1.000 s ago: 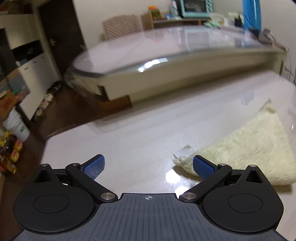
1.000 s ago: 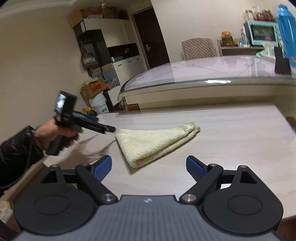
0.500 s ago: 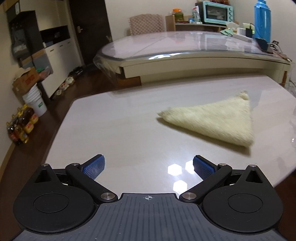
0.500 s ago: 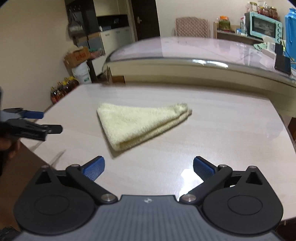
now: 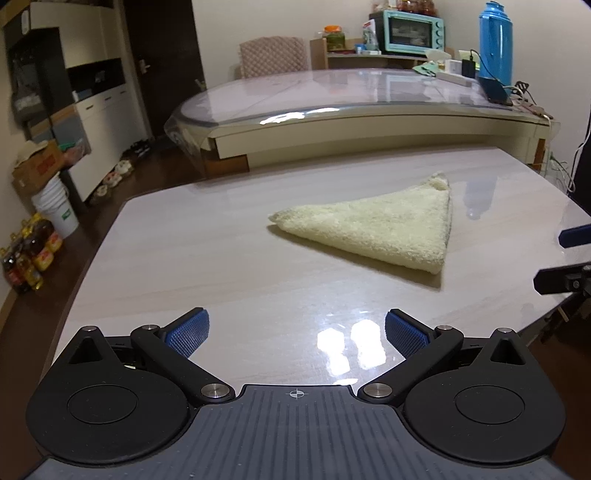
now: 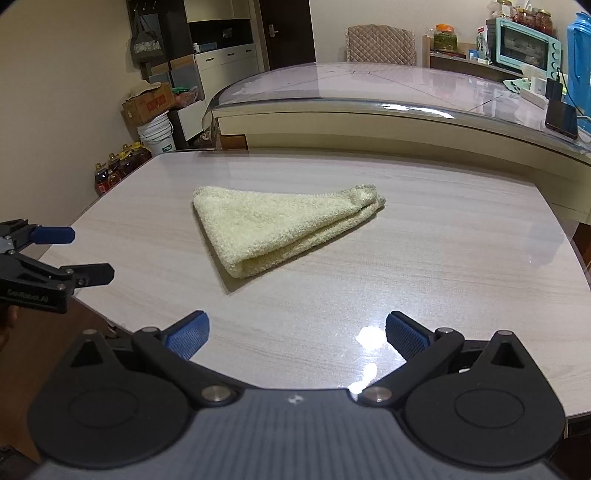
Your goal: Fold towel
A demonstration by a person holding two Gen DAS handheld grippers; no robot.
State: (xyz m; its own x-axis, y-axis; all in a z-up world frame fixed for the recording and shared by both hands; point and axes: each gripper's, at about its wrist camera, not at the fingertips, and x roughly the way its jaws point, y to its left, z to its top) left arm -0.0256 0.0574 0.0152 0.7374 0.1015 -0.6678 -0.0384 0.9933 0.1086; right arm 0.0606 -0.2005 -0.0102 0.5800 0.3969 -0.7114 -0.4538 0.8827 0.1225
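Your fingers [image 5: 186,330] on both grippers are spread and hold nothing; the towel [image 6: 275,229] lies folded in layers, a triangle well ahead of them on the counter [image 6: 443,258]. Check its edges align.

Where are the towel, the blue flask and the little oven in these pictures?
towel [image 6: 280,229], right wrist view, middle of its top layer.
flask [image 5: 495,40], left wrist view, middle of its body.
oven [image 5: 412,31], left wrist view, on its glass door.
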